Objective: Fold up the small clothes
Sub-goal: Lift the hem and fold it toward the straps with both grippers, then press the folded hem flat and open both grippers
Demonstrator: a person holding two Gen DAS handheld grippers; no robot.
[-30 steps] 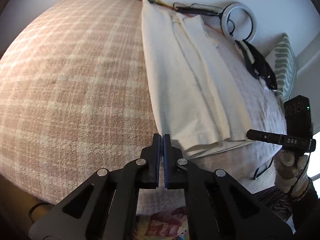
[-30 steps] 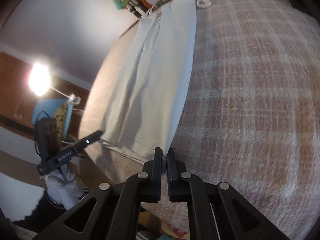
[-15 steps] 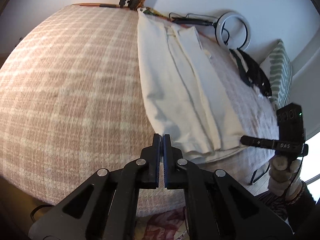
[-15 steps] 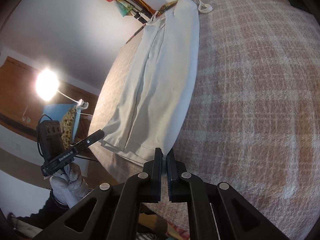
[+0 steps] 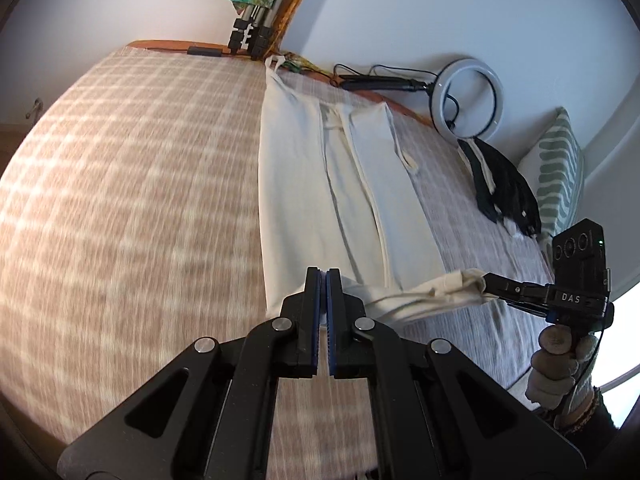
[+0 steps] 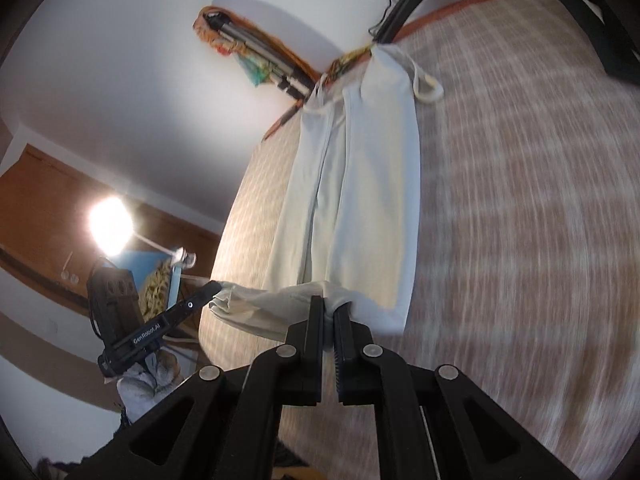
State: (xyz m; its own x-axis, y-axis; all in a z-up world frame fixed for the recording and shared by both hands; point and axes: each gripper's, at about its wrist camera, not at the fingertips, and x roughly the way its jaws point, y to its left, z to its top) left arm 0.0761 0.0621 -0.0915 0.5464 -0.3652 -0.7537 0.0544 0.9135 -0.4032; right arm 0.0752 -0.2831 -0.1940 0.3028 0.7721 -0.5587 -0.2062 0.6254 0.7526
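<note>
On the left lies the wide checked bedspread, its brown and cream weave covering the bed up to a wooden edge at the far wall. A folded tripod leans in the far corner. Along the middle of the bed the cream trousers lie lengthwise, folded leg on leg, waist and drawstring at the far end, hems at the near end.

The left gripper has its jaws pressed together on the near left corner of the hem, where the cloth disappears behind its fingers. From there the hem runs to the right as a raised, bunched band, lifted off the bedspread while the rest of the trousers lies flat. The right gripper pinches the other end of that band; in its own view the right gripper shows cream fabric squeezed between the pads. A gloved hand holds its handle at the near right.

Farther right, a ring light rests at the far edge, a black garment lies beside it, and a green patterned pillow stands against the wall.
</note>
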